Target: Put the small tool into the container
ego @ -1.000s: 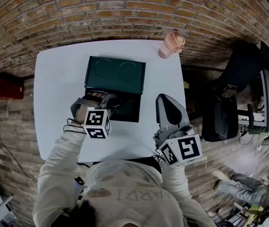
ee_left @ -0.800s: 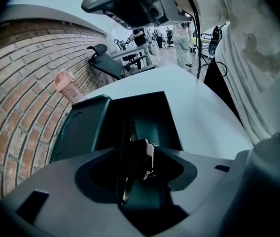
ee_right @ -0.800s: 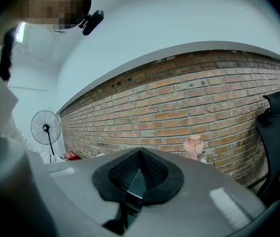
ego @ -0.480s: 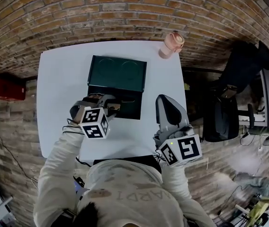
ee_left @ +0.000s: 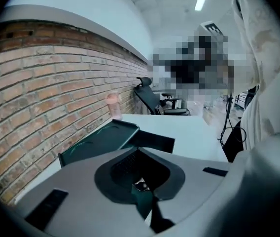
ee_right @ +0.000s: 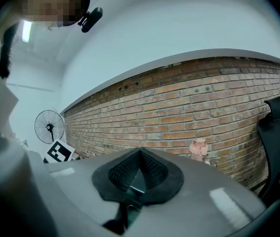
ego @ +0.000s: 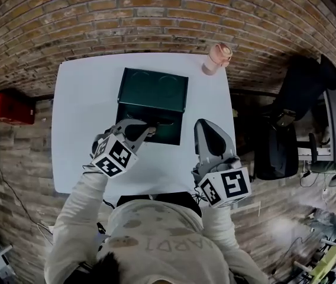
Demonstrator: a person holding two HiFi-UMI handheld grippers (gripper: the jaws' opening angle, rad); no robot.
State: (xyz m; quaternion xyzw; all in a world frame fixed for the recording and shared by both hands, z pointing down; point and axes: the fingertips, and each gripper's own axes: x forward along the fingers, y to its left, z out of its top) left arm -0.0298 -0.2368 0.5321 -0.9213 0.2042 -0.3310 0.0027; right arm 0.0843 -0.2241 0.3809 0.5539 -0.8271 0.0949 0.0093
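The container is a dark green case lying open on the white table, its lid toward the brick wall. It also shows in the left gripper view as the green case. My left gripper hovers over the case's near edge, rolled to one side. Its jaws have just been closing and now meet, with nothing visible between them. My right gripper is right of the case over the table, shut and empty. I cannot see the small tool in any view.
A pink cup stands at the table's far right corner, against the brick wall. A black office chair is right of the table. A red box lies on the floor at the left. A fan stands far off.
My left gripper has lifted off the case's near part, drawn back a little and rolled, so its marker cube now sits tilted. The right gripper has barely shifted.
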